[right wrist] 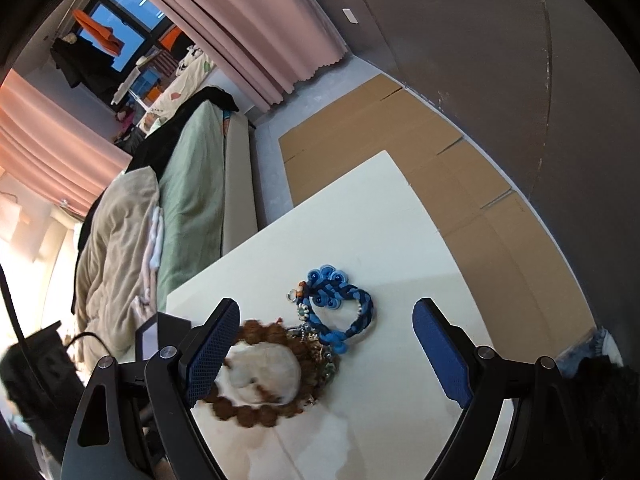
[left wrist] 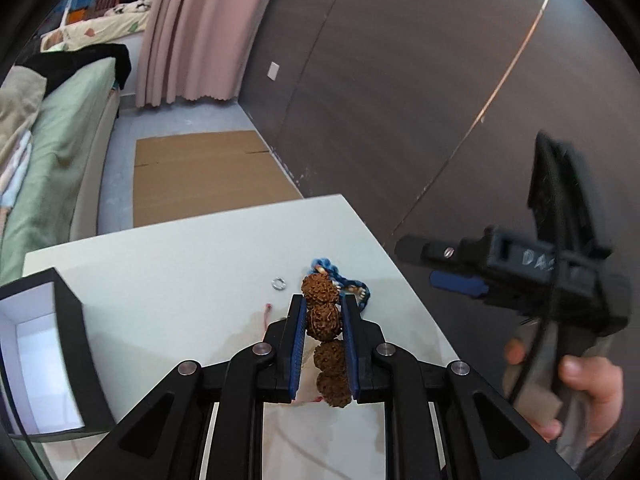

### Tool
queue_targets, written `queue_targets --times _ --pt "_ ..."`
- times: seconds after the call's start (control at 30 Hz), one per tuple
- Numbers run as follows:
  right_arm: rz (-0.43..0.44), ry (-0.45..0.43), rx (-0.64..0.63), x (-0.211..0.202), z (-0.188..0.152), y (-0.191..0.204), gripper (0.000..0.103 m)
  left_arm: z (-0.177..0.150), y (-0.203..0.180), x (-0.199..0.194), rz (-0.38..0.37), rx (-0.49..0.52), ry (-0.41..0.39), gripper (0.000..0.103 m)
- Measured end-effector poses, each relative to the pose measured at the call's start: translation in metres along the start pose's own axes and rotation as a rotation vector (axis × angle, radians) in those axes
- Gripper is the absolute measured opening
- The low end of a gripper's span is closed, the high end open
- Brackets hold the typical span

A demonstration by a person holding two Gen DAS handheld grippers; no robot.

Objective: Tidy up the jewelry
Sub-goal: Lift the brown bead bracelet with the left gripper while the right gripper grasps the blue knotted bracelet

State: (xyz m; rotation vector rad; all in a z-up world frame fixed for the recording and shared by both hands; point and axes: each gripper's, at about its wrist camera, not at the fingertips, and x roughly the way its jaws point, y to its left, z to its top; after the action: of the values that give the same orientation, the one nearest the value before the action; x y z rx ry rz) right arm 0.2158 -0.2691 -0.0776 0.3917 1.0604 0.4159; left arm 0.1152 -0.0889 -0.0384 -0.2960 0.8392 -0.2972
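Left fingers (left wrist: 322, 312) clamping brown bead bracelet (left wrist: 324, 320), right fingers (right wrist: 326, 340) wide, bracelet's loop possibly blurred.

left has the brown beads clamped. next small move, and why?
Probably carry them left to the open box. The left gripper is shut on the brown bead bracelet, the box sits at the table's left edge, and the right gripper hangs open above the blue braided bracelet.

On one white table (left wrist: 180, 264): one brown seed-bead bracelet (left wrist: 324, 320), one blue braided-cord bracelet (right wrist: 340, 308), one silver ring (left wrist: 278, 283), one open box (left wrist: 40, 344) at nine o'clock.
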Motion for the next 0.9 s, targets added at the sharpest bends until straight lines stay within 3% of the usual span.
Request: queue_targets --times 0.13,0.3,0.47,0.57,0.7,0.8,0.87,0.9 --pt "-0.003 0.022 -0.003 0.01 0.0 0.004 0.089 0.005 0.017 -0.004 0.039 -0.025 0.0 0.018" --pt "-0.015 0.043 -0.028 0.021 -0.002 0.012 0.089 0.002 0.036 0.015 0.142 -0.052 0.077 0.018" --pt "-0.03 0.061 -0.041 0.032 -0.002 0.017 0.088 0.008 0.045 -0.006 0.091 -0.083 0.018 0.018" --pt "-0.042 0.091 -0.067 0.046 -0.002 0.023 0.077 0.006 0.054 -0.02 0.082 -0.102 -0.007 0.018" --pt "-0.079 0.131 -0.101 0.066 -0.002 0.026 0.072 0.009 0.059 -0.032 0.085 -0.12 -0.037 0.018" --pt "-0.111 0.161 -0.126 0.079 -0.004 0.027 0.052 0.01 0.063 -0.04 0.093 -0.13 -0.056 0.018" --pt "-0.116 0.185 -0.127 0.084 -0.007 0.025 0.02 0.009 0.067 -0.047 0.097 -0.141 -0.071 0.018" --pt "-0.111 0.183 -0.12 0.083 -0.009 0.024 0.015 0.008 0.069 -0.051 0.099 -0.146 -0.079 0.018"
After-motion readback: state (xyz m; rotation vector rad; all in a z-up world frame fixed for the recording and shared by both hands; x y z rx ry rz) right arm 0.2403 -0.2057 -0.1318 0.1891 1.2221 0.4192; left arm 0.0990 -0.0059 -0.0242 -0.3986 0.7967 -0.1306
